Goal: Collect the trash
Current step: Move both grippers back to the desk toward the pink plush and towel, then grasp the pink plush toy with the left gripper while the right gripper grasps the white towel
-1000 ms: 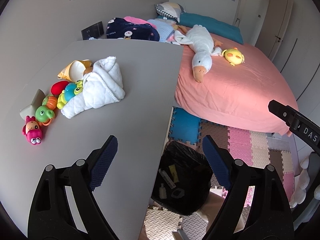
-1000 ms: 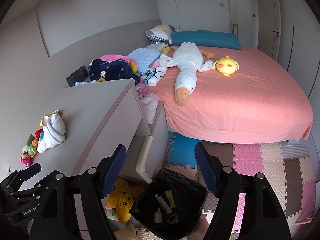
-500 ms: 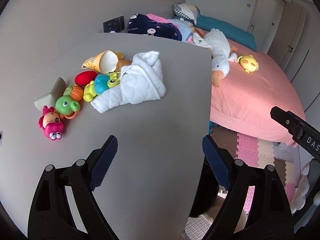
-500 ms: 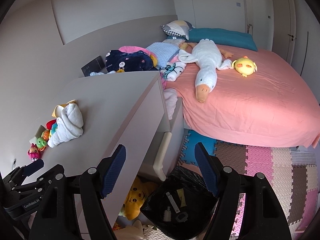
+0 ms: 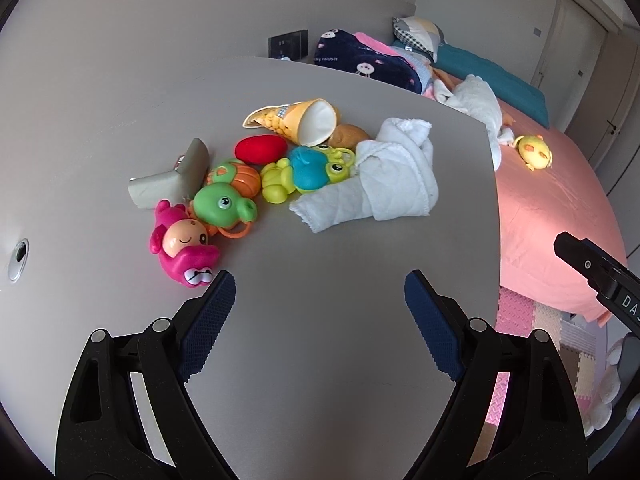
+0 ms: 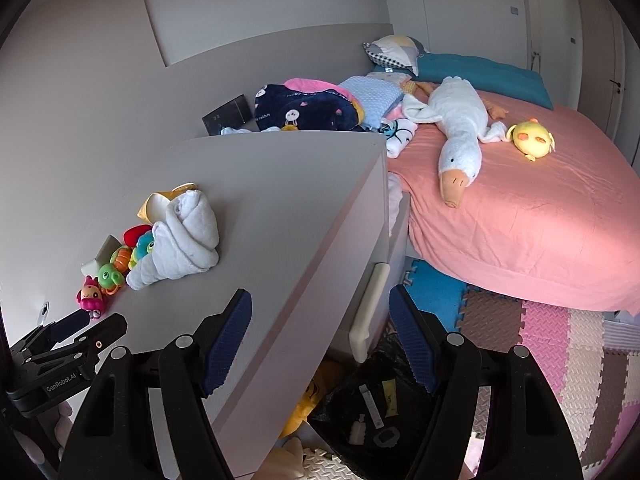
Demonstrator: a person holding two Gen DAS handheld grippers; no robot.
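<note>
Bedroom, daylit, pale grey walls.
Smooth grey desk top (image 5: 320, 320) L; salmon-pink sheeted bed (image 6: 540, 220) R; pastel foam puzzle-mat floor (image 6: 560, 344) btwn/below.

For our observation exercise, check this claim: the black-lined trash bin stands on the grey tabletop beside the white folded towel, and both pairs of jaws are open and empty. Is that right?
One detail is wrong. The right wrist view shows the black-lined trash bin on the floor below the grey tabletop, not beside the white folded towel. Both pairs of jaws are indeed open and empty.

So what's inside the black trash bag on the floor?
In the black trash bag, a small white bottle, a white strip and a yellowish scrap show; the right gripper covers part.
</note>
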